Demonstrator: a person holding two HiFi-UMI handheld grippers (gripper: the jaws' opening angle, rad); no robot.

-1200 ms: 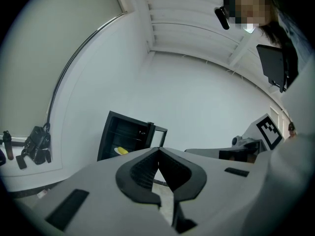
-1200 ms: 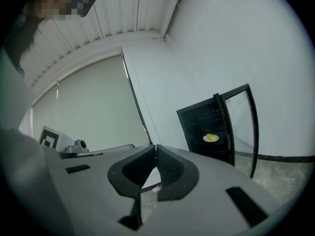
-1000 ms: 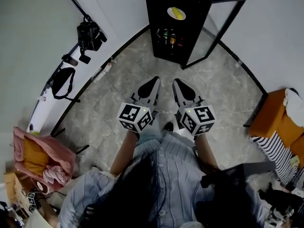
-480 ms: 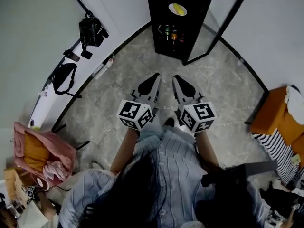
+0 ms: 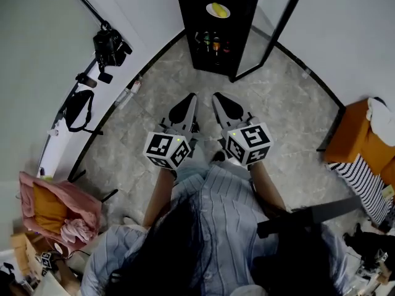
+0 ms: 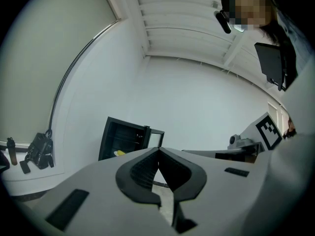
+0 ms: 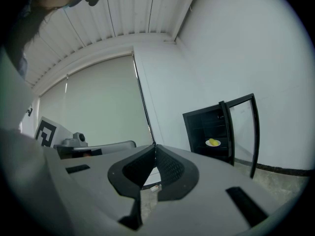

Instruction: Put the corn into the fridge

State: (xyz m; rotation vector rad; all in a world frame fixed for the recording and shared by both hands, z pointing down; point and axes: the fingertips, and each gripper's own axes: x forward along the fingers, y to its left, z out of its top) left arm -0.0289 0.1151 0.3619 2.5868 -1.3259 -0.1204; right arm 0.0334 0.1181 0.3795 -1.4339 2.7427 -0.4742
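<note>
Corn (image 5: 218, 9) is on a plate (image 5: 226, 13) on the upper shelf of the fridge (image 5: 183, 23), far ahead, so that part looks done. The door (image 5: 265, 17) stands open; shutting it may be all that's left. Left gripper (image 5: 192, 97) and right gripper (image 5: 216, 96) are pinched together, empty, well short of it. The bottles (image 5: 213, 43) are too small to read, and the fridge top is cut off.

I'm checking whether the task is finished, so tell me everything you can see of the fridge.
The fridge is a black cabinet, upright on the grey stone-look floor against the white wall. Its black-framed glass door stands swung wide open on the right. A white plate with yellow corn lies on an upper shelf; bottles stand on the shelf below. Nothing else touches it.
</note>
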